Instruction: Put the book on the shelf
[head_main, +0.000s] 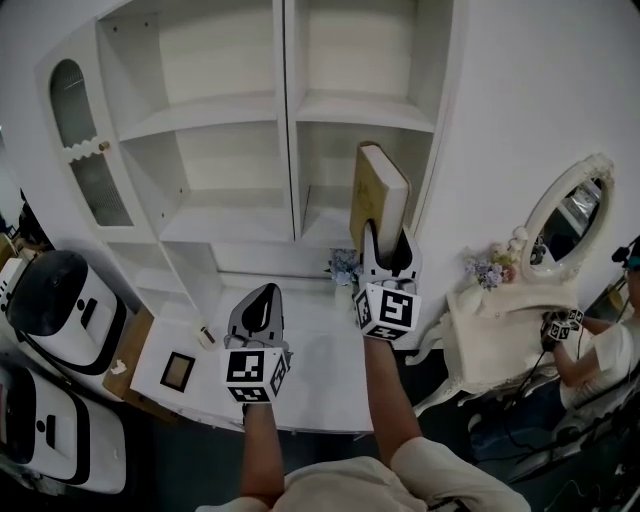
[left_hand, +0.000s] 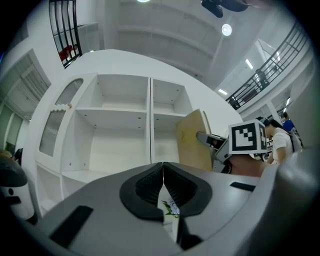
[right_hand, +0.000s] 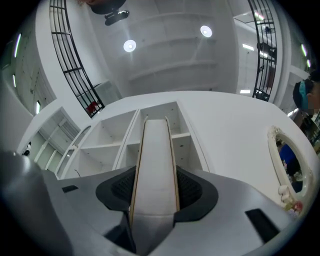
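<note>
The left gripper (head_main: 262, 300) hangs over the white surface (head_main: 320, 370) with its 2 jaws shut and nothing in them. To its right, the right gripper (head_main: 386, 245) squeezes the book (head_main: 378, 190) by its lower end, standing up, in front of the lower right box of the shelf (head_main: 345, 108). To do this well, I think it should keep the book straight, slide it in slowly, and let go once it rests.

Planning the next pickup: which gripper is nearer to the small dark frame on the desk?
Left. The left gripper is just up and right of the small dark frame; the right gripper is farther right, holding the book upright.
</note>
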